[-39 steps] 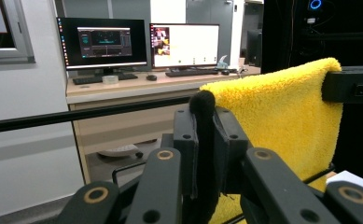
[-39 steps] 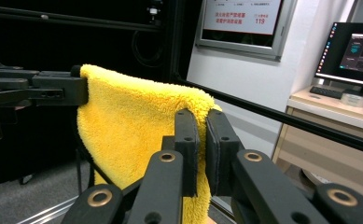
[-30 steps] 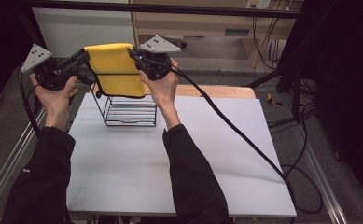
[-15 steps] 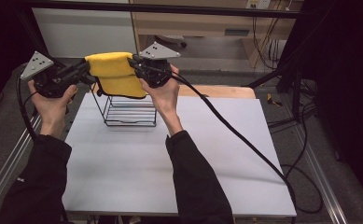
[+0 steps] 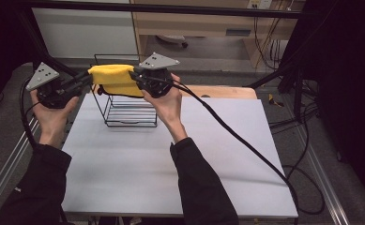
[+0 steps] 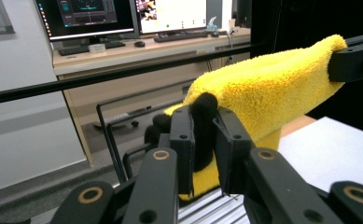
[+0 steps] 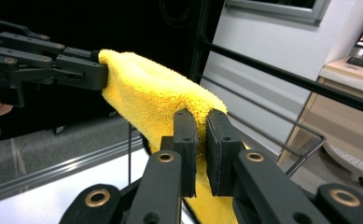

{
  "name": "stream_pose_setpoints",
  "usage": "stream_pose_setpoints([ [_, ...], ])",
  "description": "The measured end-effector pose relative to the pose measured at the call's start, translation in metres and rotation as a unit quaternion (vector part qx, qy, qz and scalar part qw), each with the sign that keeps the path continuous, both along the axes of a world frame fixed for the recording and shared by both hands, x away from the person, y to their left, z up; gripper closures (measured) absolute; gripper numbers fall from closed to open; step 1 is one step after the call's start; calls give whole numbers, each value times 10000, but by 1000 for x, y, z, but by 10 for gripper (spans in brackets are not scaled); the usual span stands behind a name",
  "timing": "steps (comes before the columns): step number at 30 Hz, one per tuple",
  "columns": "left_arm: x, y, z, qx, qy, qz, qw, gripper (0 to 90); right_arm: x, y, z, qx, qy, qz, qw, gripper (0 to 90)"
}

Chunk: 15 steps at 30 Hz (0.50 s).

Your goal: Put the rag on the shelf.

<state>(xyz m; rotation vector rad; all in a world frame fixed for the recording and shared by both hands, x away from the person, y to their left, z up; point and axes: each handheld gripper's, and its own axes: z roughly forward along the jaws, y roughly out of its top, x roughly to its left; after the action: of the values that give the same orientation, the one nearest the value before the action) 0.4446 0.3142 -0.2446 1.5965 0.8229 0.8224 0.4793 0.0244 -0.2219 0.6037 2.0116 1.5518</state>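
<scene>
yellow cloth (image 5: 112, 78): 1 | wire rack (image 5: 128, 112): 1 | claws: 2 — left claw (image 5: 87, 80), right claw (image 5: 134, 77)
</scene>
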Motion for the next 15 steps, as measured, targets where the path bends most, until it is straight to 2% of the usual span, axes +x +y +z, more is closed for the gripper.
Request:
stream_pose_setpoints([
  [8, -5, 1, -7, 261, 202, -12, 9995, 757, -3, 0, -10, -125, 167, 65, 9998, 834],
  [13, -10, 7, -5, 265, 496, -85, 9984, 689, -4, 0, -14, -201, 166, 90, 9996, 834],
  [15, -12, 10, -2, 221, 529, -81, 9983, 653, -4, 0, -15, -219, 148, 93, 9996, 834],
])
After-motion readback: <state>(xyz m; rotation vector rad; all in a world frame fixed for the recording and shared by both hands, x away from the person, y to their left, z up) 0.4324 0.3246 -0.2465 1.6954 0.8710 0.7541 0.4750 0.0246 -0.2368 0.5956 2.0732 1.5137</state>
